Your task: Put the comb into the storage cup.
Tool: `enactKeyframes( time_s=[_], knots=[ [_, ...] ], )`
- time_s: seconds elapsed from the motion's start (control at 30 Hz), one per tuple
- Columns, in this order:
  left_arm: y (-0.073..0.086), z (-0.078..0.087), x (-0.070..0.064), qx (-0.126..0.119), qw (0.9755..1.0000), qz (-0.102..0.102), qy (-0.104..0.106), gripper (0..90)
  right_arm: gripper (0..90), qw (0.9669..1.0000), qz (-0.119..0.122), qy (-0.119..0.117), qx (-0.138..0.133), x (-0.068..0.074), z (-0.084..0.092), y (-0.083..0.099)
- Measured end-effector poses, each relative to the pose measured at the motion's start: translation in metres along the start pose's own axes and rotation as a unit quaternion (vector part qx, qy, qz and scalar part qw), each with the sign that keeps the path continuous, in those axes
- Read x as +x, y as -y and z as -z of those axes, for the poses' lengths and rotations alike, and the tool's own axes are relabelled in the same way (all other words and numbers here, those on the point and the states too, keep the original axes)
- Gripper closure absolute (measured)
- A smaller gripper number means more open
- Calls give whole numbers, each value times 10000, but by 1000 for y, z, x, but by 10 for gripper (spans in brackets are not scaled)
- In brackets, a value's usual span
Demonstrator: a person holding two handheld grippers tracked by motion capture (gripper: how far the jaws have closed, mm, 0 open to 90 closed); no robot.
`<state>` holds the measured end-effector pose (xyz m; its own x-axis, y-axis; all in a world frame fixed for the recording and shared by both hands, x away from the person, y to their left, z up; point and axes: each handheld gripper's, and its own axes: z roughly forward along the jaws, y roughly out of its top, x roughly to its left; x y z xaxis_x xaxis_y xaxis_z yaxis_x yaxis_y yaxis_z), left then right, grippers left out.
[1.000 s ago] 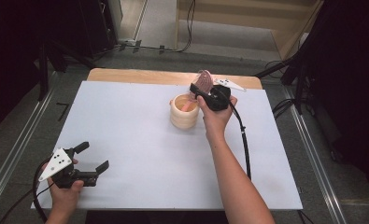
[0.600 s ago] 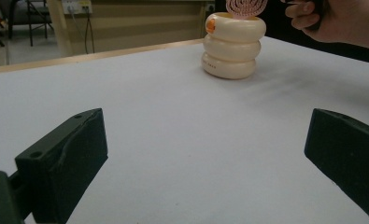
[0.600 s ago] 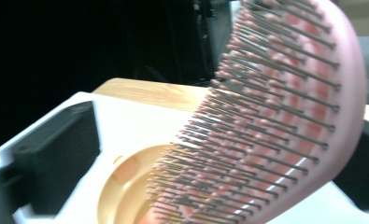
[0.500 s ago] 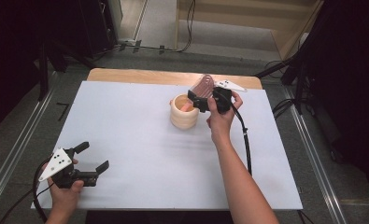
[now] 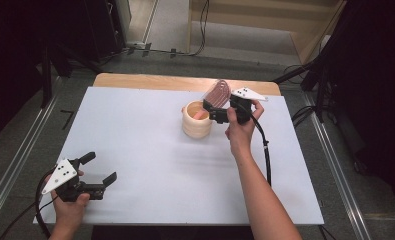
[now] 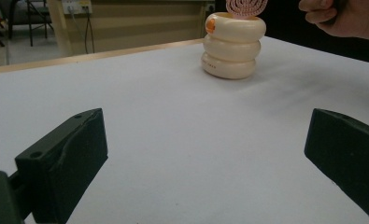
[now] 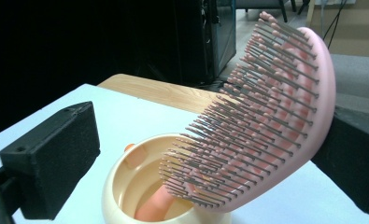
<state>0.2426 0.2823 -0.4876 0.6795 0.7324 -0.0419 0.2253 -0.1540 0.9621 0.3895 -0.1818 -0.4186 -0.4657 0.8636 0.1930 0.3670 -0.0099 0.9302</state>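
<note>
- Pink plastic hairbrush (image 7: 266, 126) stands handle-down in the cream ribbed holder (image 5: 197, 120), its bristled head leaning out over the rim toward the far right of the table (image 5: 150, 150).
- Your right gripper (image 5: 216, 109) sits just beside the holder with its jaws spread wide on either side of the brush head. In the right gripper view the left pad stands well clear of the bristles, and the right pad lies close behind the brush's back, so you no longer pinch it.
- Judged from this, the placing is done: the handle is down inside the holder and the brush rests on its own. What is left for you is to draw the right gripper back without knocking the leaning head.
- Your left gripper (image 5: 97, 170) rests near the front left corner of the table, jaws spread and with nothing between them, well apart from the holder.
- Against the frame from 1 second ago, your right gripper's jaws have just been opening, with the brush head between them. The brush head now sits lower and nearer the holder's rim.
- Your right hand (image 5: 240, 132) is shifted slightly, and your left gripper lies where it did.
</note>
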Motion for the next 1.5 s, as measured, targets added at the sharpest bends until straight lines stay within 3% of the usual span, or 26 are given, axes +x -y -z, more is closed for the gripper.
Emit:
enactKeyframes(
  time_s=[0.27,1.5],
  knots=[
    [0,0,0,-2,10000,-2,-1,0,0,9999,157,-13,-43,1,11,1],
    [0,0,0,-2,10000,5,-8,0,0,9989,417,-88,-217,-1,69,11]
  ],
)
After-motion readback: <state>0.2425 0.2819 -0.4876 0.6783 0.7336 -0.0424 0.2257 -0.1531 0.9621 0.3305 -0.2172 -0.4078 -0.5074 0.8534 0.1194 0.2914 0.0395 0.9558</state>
